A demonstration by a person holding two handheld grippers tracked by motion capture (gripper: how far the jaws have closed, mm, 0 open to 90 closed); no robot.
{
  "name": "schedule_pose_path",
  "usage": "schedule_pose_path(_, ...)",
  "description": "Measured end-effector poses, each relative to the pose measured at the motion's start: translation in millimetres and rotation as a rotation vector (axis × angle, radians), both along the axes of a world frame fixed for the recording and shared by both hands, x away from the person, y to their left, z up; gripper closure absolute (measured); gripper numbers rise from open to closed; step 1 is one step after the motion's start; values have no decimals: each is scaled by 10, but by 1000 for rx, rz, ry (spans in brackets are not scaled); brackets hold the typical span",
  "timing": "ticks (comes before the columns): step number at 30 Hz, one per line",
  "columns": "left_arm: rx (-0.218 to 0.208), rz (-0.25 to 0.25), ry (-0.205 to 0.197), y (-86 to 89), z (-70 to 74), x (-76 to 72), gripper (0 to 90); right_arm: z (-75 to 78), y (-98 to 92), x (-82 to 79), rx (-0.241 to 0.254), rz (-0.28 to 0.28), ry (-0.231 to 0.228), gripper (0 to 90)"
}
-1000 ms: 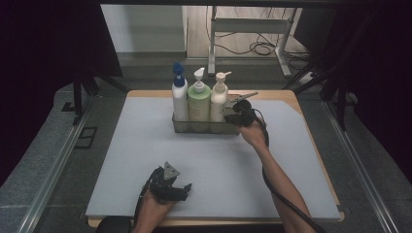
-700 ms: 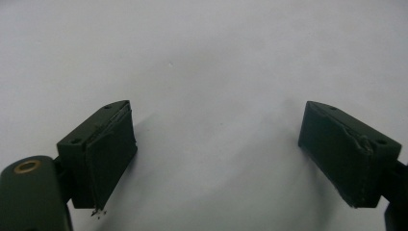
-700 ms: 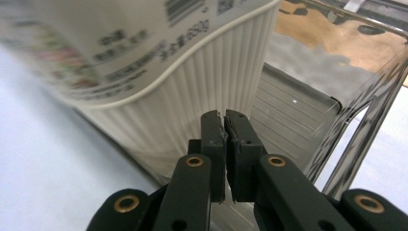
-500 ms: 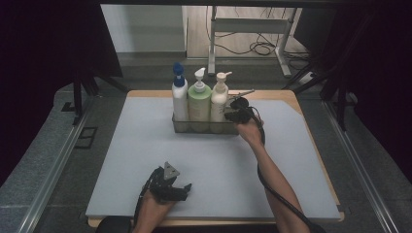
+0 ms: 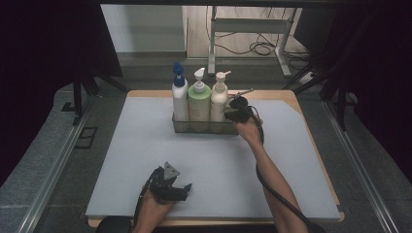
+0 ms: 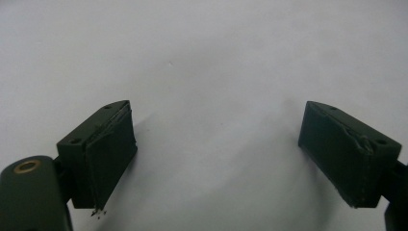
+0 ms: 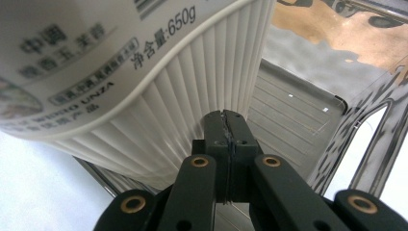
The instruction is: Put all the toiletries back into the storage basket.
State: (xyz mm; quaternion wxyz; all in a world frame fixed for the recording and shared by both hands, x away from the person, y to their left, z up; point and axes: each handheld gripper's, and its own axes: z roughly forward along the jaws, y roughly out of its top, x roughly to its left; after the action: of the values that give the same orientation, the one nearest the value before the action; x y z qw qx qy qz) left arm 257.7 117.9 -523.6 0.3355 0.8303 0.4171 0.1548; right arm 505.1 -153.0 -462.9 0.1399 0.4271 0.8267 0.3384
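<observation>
At the right end of the wire basket (image 5: 194, 129), upper middle of the high view, the right gripper (image 5: 232, 115) has stayed beside the cream pump bottle (image 5: 218, 103), jaws fully together, perhaps pinching the basket rim for a lift, while the left gripper (image 5: 182, 190) rests wide open, empty.

High view looks forward and down over the worktop (image 5: 121, 184); right gripper view sits close against the cream bottle (image 7: 144, 96), shared with it
</observation>
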Motion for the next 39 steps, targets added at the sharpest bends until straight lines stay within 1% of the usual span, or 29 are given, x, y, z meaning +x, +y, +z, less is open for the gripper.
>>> schedule_pose_path(7, 0, 0, 0, 0, 0, 0, 123, 0, -6, 0, 6, -1, 1, 894)
schedule_pose_path(12, -1, 0, 1, 0, 0, -1, 123, 22, -27, -14, 11, 3, -3, 858)
schedule_pose_path(15, -1, 0, 1, 0, 0, -1, 123, 66, -45, -38, 18, 13, -15, 844)
schedule_pose_path(19, 2, -1, 1, 1, 1, -1, 124, 138, -62, -83, 15, 24, -37, 816)
schedule_pose_path(24, 4, -1, 2, 2, 2, -1, 124, 193, -133, -136, 24, 27, -54, 780)
schedule_pose_path(29, 1, 0, 2, 0, 1, -2, 124, 229, -208, -196, 34, 37, -65, 711)
schedule_pose_path(35, 3, -1, 1, 2, 1, -1, 124, 286, -267, -286, 48, 49, -75, 583)
schedule_pose_path(39, 3, -1, 0, 1, 0, -1, 124, 321, -280, -352, 52, 61, -91, 497)
